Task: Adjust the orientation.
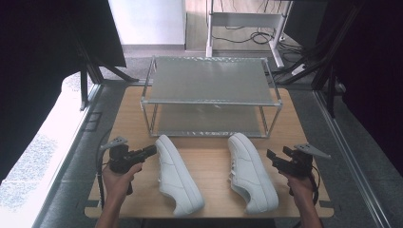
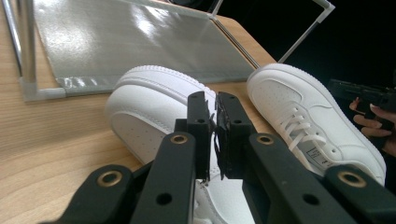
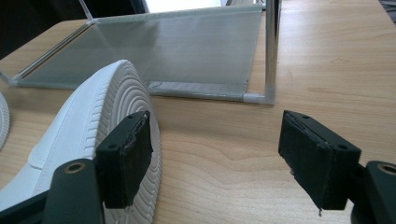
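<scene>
My left gripper [image 1: 151, 151] sits clenched just beside the left shoe [image 1: 178, 175], seemingly empty. My right gripper [image 1: 271, 155] gapes near the right shoe [image 1: 252, 173]

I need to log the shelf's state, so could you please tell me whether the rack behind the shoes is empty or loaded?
Empty. Both tiers of the rack are bare; both shoes lie on the table in front.

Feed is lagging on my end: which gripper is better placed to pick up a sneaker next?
Probably the right gripper: its fingers stand wide open beside the right sneaker. The left gripper sits against the left sneaker, but its fingers are shut with nothing between.
</scene>
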Demonstrator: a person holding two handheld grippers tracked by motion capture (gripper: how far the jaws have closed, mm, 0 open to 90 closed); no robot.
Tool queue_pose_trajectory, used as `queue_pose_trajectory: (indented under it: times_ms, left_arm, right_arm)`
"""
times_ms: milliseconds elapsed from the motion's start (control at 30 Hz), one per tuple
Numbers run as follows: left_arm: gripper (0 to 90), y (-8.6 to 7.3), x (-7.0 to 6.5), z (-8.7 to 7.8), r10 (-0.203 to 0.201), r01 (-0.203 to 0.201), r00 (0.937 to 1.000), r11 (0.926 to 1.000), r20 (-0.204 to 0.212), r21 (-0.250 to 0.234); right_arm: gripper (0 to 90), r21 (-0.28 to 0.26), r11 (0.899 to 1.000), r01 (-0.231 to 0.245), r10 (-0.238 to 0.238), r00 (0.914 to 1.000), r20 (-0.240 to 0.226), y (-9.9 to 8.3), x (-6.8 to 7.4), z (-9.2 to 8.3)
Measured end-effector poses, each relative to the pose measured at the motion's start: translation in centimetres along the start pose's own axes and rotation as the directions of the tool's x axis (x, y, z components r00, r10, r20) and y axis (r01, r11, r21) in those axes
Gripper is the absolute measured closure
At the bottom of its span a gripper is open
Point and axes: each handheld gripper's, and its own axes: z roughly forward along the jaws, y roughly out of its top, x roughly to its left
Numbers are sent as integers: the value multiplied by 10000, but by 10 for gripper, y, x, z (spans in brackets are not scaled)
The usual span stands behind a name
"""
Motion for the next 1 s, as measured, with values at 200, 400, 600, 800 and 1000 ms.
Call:
queue_pose_trajectory:
  times_ms: [200, 400, 600, 800, 1000]
  left_arm:
    - [868, -4, 7, -6, -100, 113, 9988, 9996, -471, 269]
    - [868, -18, 17, -7, -314, 382, 9936, 9974, -1090, 612]
    - [871, -40, 29, -8, -665, 808, 9869, 9923, -1472, 937]
    - [865, -49, 27, -2, -778, 930, 9890, 9884, -1258, 1201]
    - [866, -50, 16, 7, -516, 653, 9941, 9869, -950, 1473]
  right_arm:
    - [266, 69, 9999, -103, 104, 9999, -131, -2, 0, 1]
    - [279, 130, 9999, 38, -36, 9999, -158, -3, 3, 2]
    - [284, 293, 9996, -10, 14, 9999, -142, -4, 1, 3]
    - [285, 397, 9991, -142, 145, 9999, -80, -6, 0, 5]
    - [284, 487, 9988, -106, 108, 9999, -43, -7, -2, 5]
